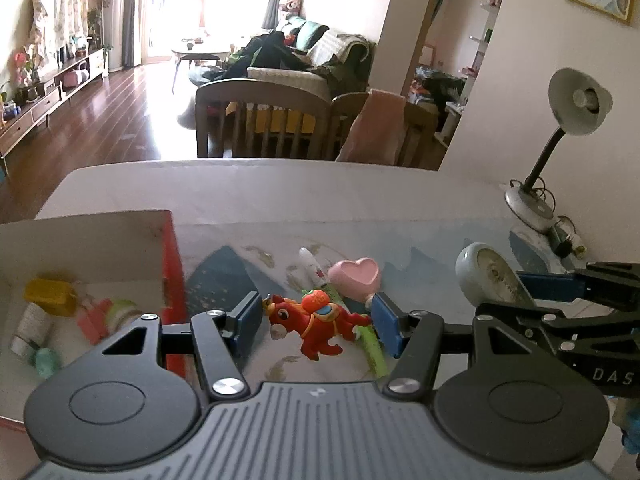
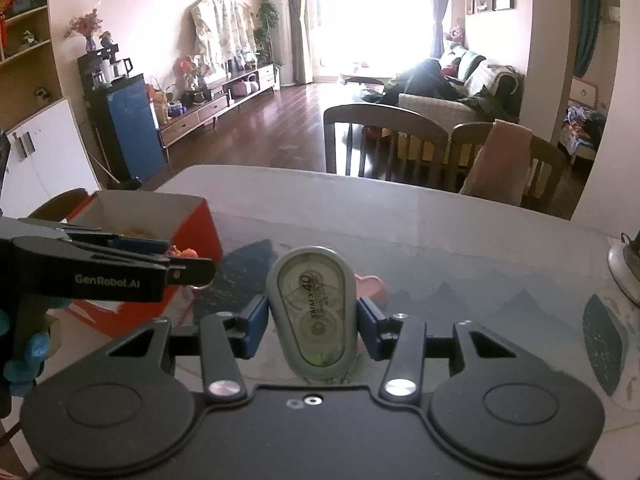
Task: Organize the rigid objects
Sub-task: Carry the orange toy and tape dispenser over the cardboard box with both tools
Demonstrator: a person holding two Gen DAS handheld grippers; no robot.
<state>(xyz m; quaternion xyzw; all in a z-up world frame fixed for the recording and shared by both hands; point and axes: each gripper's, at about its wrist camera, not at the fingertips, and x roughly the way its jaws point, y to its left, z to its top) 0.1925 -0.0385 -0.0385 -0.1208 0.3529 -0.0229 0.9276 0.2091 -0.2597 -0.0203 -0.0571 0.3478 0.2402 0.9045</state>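
My left gripper (image 1: 316, 322) is shut on a red toy horse (image 1: 316, 320) with an orange on its back, held above the table beside the red box (image 1: 170, 280). My right gripper (image 2: 312, 320) is shut on a grey correction tape dispenser (image 2: 314, 312), which also shows in the left wrist view (image 1: 490, 280). A white and green pen (image 1: 320, 276) and a pink heart-shaped dish (image 1: 356, 274) lie on the table below the horse. The box holds a yellow block (image 1: 50, 292), a white tube (image 1: 32, 326) and other small items.
A desk lamp (image 1: 560, 136) stands at the table's far right by the wall. Wooden chairs (image 1: 264, 120) stand behind the far edge. The red box sits at the table's left edge (image 2: 160, 220). The left gripper's body (image 2: 100, 268) is close to the left of my right gripper.
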